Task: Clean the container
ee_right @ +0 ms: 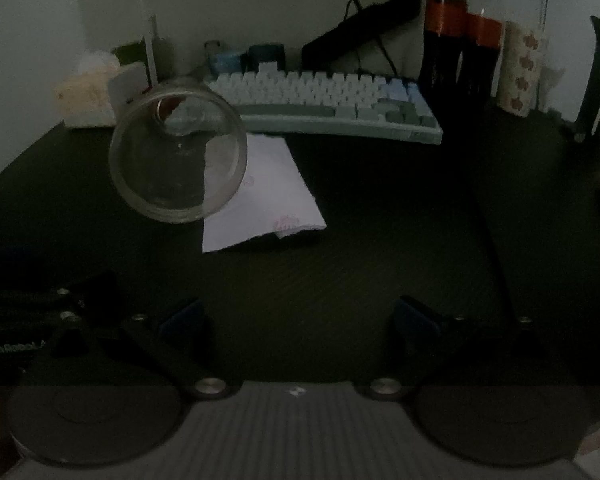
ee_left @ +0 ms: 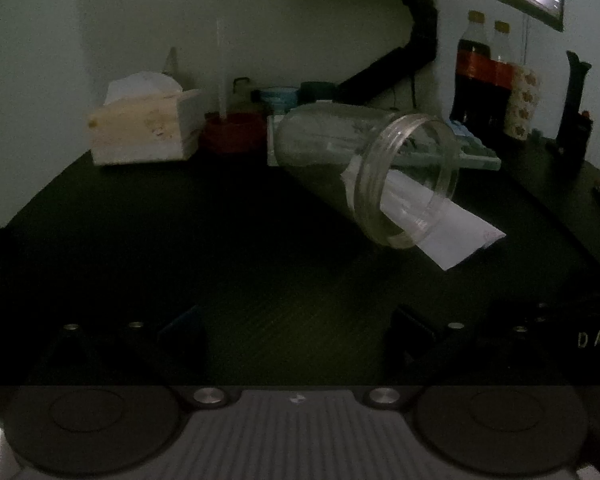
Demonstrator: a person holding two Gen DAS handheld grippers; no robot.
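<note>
A clear glass jar (ee_left: 340, 160) lies on its side on the dark desk, its open mouth (ee_left: 410, 180) turned toward the right front. In the right wrist view the same jar (ee_right: 178, 156) shows mouth-on, left of centre. A folded white tissue (ee_left: 456, 236) lies flat beside and partly under the jar's mouth; the tissue (ee_right: 268, 192) lies right of the jar. My left gripper (ee_left: 298, 332) stands open, well short of the jar, nothing between its fingers. My right gripper (ee_right: 300, 324) is open too, near the desk's front, apart from the tissue.
A tissue box (ee_left: 144, 128) stands at the back left. A pale keyboard (ee_right: 328, 108) lies behind the jar. Two cola bottles (ee_right: 460, 36) and a patterned cup (ee_right: 520, 72) stand at the back right, under a monitor arm (ee_left: 404, 60). A desk mat seam (ee_right: 496, 240) runs on the right.
</note>
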